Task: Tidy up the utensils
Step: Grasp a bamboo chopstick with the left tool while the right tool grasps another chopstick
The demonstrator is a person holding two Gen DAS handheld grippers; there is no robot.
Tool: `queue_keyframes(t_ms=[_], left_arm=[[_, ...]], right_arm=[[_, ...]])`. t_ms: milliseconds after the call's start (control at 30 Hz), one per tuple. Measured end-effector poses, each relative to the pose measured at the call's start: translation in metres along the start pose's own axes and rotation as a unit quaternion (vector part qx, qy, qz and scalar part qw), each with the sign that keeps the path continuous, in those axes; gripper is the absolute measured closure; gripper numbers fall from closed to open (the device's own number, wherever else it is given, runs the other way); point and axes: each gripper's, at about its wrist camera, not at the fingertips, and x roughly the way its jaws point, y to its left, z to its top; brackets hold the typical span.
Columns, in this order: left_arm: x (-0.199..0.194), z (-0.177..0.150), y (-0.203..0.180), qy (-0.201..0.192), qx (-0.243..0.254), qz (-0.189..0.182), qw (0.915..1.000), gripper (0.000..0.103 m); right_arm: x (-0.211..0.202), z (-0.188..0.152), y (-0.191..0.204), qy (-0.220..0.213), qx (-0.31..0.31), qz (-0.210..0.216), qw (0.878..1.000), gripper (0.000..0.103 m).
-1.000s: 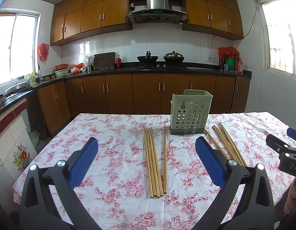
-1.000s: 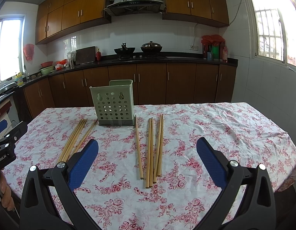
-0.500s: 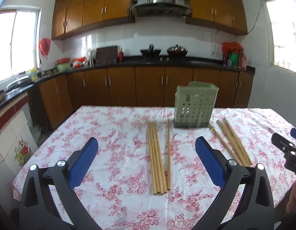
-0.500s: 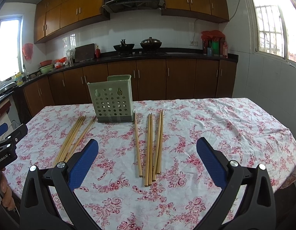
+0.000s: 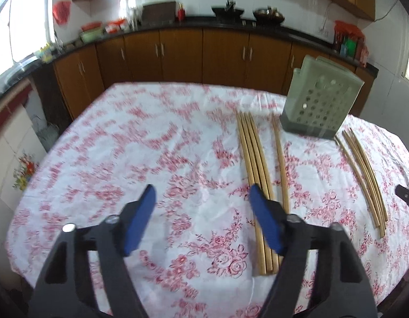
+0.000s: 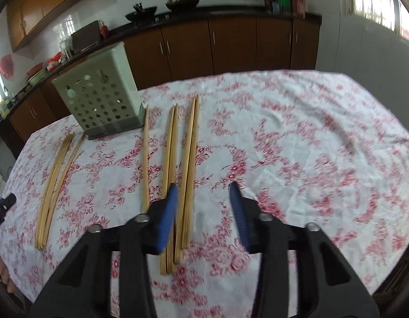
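Approach step: left gripper (image 5: 201, 198) and right gripper (image 6: 203, 194) have just been narrowing, both empty; chopsticks (image 6: 189, 159) ahead need straddling next.

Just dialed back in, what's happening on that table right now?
A person holds a gripper in each hand over the floral tablecloth. Neither holds anything. The left gripper hangs by one group of chopsticks, the right gripper by the other chopstick group; both sets of jaws have just been closing, with a gap left and nothing pinched. The green perforated holder stands upright between the groups, and no chopsticks are seen in it.
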Motion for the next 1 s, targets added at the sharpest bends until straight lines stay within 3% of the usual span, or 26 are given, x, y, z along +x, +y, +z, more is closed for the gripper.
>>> queue_keyframes(t_ms=[133,367,500,733,1000], left_arm=[[0.019,0.000,-0.002,0.032,0.002,-0.023,0.9992,0.052],[0.034,0.001,-0.016,0.051,0.023,-0.039,0.9976,0.059],[0.041,0.002,-0.023,0.061,0.037,-0.045,0.9964,0.062],[0.047,0.000,-0.028,0.071,0.054,-0.036,0.9954,0.069],[0.040,0.001,-0.031,0.066,0.052,-0.059,0.9947,0.070]], right_arm=[[0.022,0.002,0.003,0.033,0.001,0.017,0.999,0.082],[0.039,0.007,0.005,0.058,-0.006,0.017,0.998,0.088],[0.042,0.008,0.010,0.052,-0.032,-0.005,0.998,0.095],[0.043,0.008,0.010,0.046,-0.036,-0.016,0.998,0.095],[0.042,0.008,0.011,0.045,-0.042,-0.020,0.998,0.095]])
